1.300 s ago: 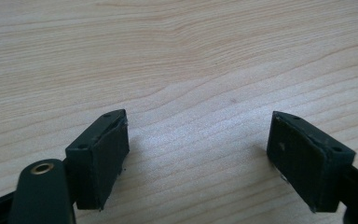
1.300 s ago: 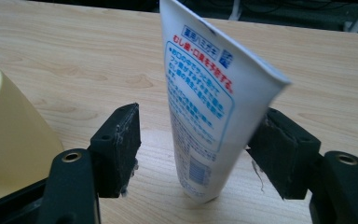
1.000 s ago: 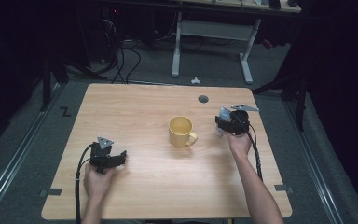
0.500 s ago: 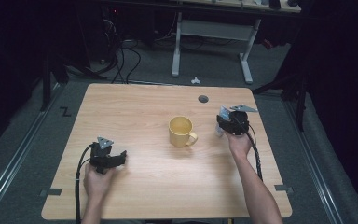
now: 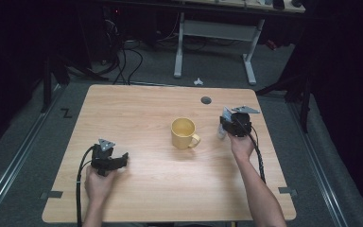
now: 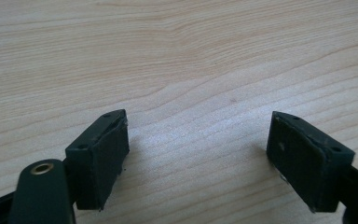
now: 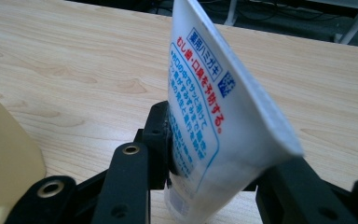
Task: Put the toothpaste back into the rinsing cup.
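Your right gripper (image 7: 205, 186) clamps the tube (image 7: 214, 116), soft and light, at the mug's (image 5: 183, 133) three o'clock; grip it low. Your left gripper (image 6: 200, 158) gapes wide.

The high view looks forward and down on the whole wooden table (image 5: 170, 189). Each gripper view looks close along its jaws at the tabletop. The yellow mug (image 5: 184, 133) also appears at 8 o'clock in the right gripper view.

The table (image 5: 137, 109) is lit from above and reads bright; the floor and room around it fall to near black from 9 through 3 o'clock. The high view is soft and grainy. Both gripper views are evenly lit; the tube (image 7: 214, 116) blurs toward 5 o'clock.
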`<state>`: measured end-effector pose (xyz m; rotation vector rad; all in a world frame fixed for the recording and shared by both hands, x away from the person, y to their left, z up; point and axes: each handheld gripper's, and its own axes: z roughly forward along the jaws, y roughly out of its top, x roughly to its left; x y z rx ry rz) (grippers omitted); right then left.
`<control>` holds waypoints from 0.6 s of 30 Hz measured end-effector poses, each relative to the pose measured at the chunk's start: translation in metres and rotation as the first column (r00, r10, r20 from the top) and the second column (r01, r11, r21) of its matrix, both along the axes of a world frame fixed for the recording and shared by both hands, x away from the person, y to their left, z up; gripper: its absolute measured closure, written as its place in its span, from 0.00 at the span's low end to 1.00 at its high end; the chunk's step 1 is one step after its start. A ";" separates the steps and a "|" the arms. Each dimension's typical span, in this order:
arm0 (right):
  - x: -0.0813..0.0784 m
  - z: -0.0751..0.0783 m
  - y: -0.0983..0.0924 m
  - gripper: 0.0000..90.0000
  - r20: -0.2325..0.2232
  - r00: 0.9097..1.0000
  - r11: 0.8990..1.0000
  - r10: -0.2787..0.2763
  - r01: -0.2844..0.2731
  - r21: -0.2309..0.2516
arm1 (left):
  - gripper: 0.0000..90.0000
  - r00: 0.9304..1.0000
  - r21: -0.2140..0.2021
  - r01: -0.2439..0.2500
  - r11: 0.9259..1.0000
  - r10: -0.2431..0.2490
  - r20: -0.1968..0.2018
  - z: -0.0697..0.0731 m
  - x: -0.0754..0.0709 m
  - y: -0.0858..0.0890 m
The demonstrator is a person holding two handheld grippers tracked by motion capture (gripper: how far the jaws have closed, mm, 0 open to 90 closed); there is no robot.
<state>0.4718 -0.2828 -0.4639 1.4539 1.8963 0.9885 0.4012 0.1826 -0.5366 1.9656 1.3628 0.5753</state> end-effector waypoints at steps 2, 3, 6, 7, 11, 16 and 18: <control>0.000 0.000 0.000 0.74 0.000 1.000 1.000 0.002 -0.002 0.002 | 0.24 1.000 0.000 0.000 1.000 0.000 0.000 0.000 0.000 0.000; 0.000 0.001 0.000 0.74 -0.003 1.000 1.000 0.004 -0.004 0.004 | 0.24 1.000 0.000 0.000 1.000 0.000 0.000 0.000 0.000 0.000; 0.001 0.004 -0.002 0.74 -0.015 1.000 1.000 0.017 -0.017 0.008 | 0.24 1.000 0.000 0.000 1.000 0.000 0.000 0.000 0.000 0.000; 0.001 0.004 -0.002 0.74 -0.015 1.000 1.000 0.017 -0.017 0.008 | 0.24 1.000 0.000 0.000 1.000 0.000 0.000 0.000 0.000 0.000; -0.001 0.009 -0.001 0.75 -0.019 0.999 0.999 0.037 -0.037 0.018 | 0.24 1.000 0.000 0.000 1.000 0.000 0.000 0.000 0.000 0.000; -0.002 0.016 0.002 0.75 -0.029 0.997 0.997 0.076 -0.076 0.010 | 0.24 1.000 0.000 0.000 1.000 0.000 0.000 0.000 0.000 0.000; -0.003 0.019 0.003 0.75 -0.029 0.996 0.996 0.087 -0.087 0.014 | 0.24 1.000 0.000 0.000 1.000 0.000 0.000 0.000 0.000 0.000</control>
